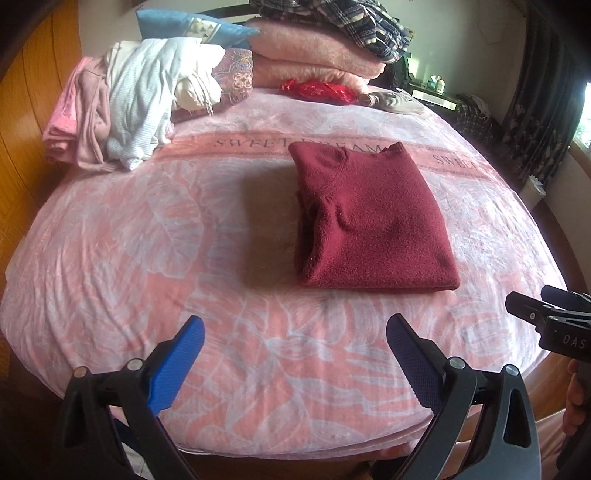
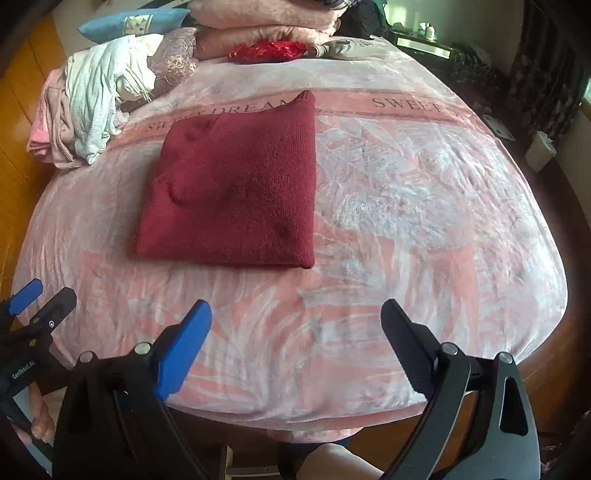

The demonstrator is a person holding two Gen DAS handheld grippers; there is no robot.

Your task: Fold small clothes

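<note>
Your left gripper hangs over the near edge of the bed, its blue-padded jaws spread wide with nothing between them. Your right gripper hovers beside it, jaws likewise wide apart and empty.

The dark red knitted sweater lies folded into a neat rectangle at the middle of the pink floral blanket, flat and clear of both tools, its far edge overlapping the band lettered "SWEET DREAM". From your right wrist camera the sweater sits left of centre, with open blanket between it and your jaws — nothing stands in the path.

Clutter keeps to the edges. A heap of unfolded clothes — pale striped, cream and pink pieces — slumps at the far left corner, resting against a patterned cushion. Behind it lies a blue pillow, and next to that a stack of folded pink blankets topped with a plaid garment. A shiny red wrapped item and a grey-white cloth item sit in front of the stack, well apart from the sweater. A dark curtain hangs at the right, with a small white bin below it beside the bed.
</note>
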